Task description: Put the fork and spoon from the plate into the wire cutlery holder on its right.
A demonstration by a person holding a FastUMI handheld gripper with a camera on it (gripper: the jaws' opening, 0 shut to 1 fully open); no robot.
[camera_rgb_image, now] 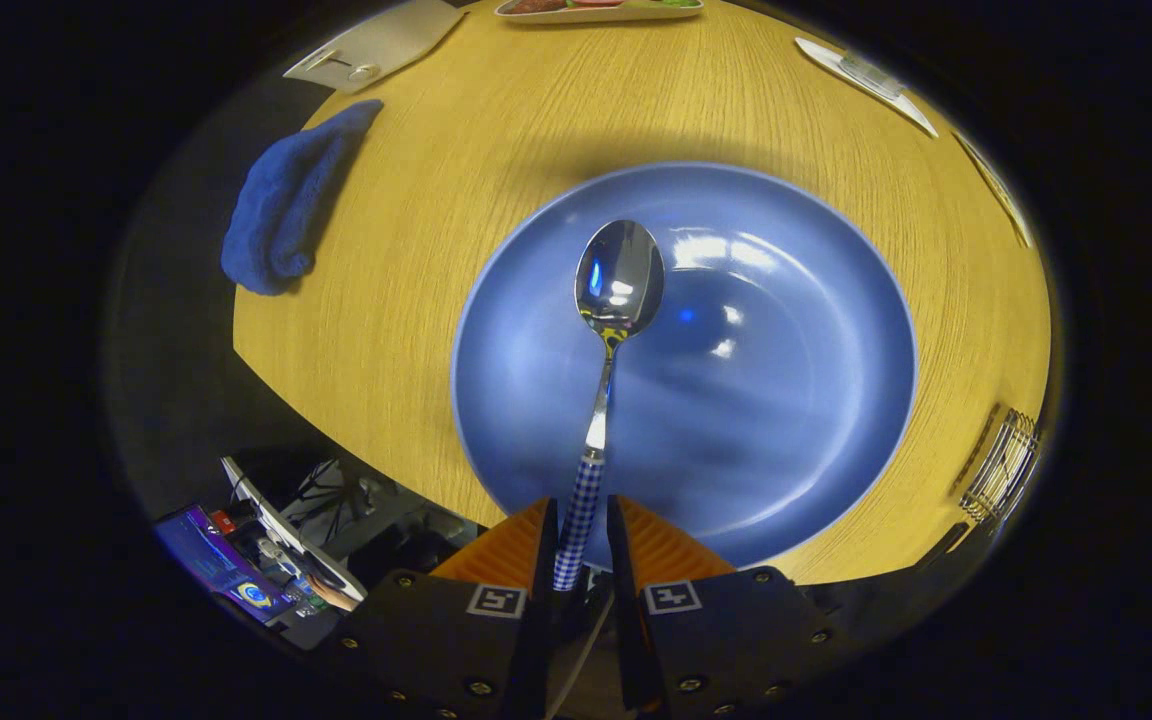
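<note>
Here the gripper (580,530) clenched the checked handle of the spoon (618,280), its bowl reaching ahead over the blue plate (816,400). The wire cutlery holder (1006,465) stood off to the fingers' right.

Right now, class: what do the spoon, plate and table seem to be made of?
Spoon: polished metal bowl, mirror reflections; its checked handle, gripped between the gripper fingers, looks like plastic or ceramic. Plate: glazed blue ceramic, probably, with glossy highlights. Table: wood or wood-look laminate, matte, with visible grain.
</note>
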